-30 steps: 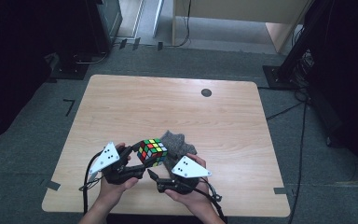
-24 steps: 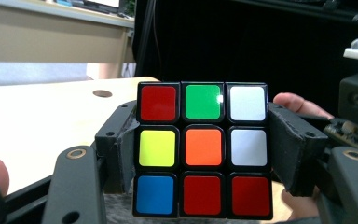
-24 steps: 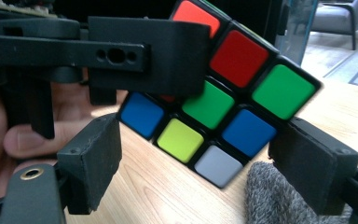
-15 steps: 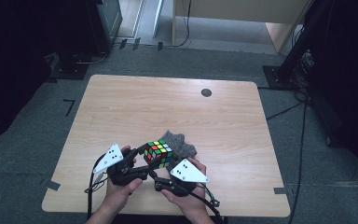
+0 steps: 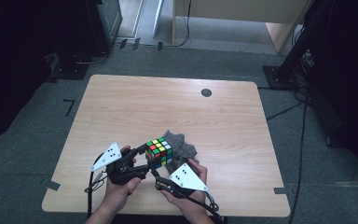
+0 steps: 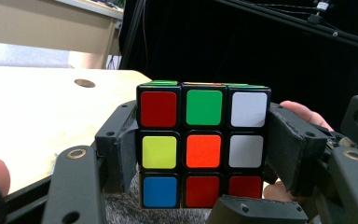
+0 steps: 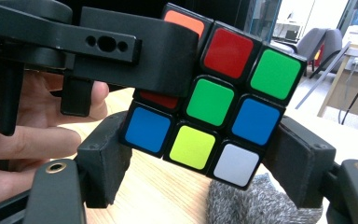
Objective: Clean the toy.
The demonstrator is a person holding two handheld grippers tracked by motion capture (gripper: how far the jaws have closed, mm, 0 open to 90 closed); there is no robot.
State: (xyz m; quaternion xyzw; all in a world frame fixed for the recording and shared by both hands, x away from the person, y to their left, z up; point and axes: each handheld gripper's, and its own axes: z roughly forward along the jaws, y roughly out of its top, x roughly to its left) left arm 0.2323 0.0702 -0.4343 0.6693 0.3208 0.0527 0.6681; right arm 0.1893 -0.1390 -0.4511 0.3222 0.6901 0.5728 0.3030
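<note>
A scrambled colour cube (image 5: 159,152) hangs just above the wooden table (image 5: 168,102), near its front edge. My left gripper (image 5: 148,158) is shut on it, and in the left gripper view (image 6: 203,154) both pads press the cube (image 6: 203,149) on its left and right sides. My right gripper (image 5: 163,167) comes in from below right. In the right gripper view (image 7: 200,163) its jaws have just been closing, and its pads stand right beside the cube's (image 7: 214,107) bottom layer without clearly pressing it. The left gripper's black jaw (image 7: 121,46) covers the cube's upper left.
A crumpled grey cloth (image 5: 182,144) lies on the table just behind and under the cube, also seen low in the right gripper view (image 7: 256,203). A small black round hole (image 5: 206,92) sits at the far side. Dark stands and cables surround the table.
The right gripper has shifted slightly toward the near edge and in under the cube. The left gripper and the cube have barely moved.
</note>
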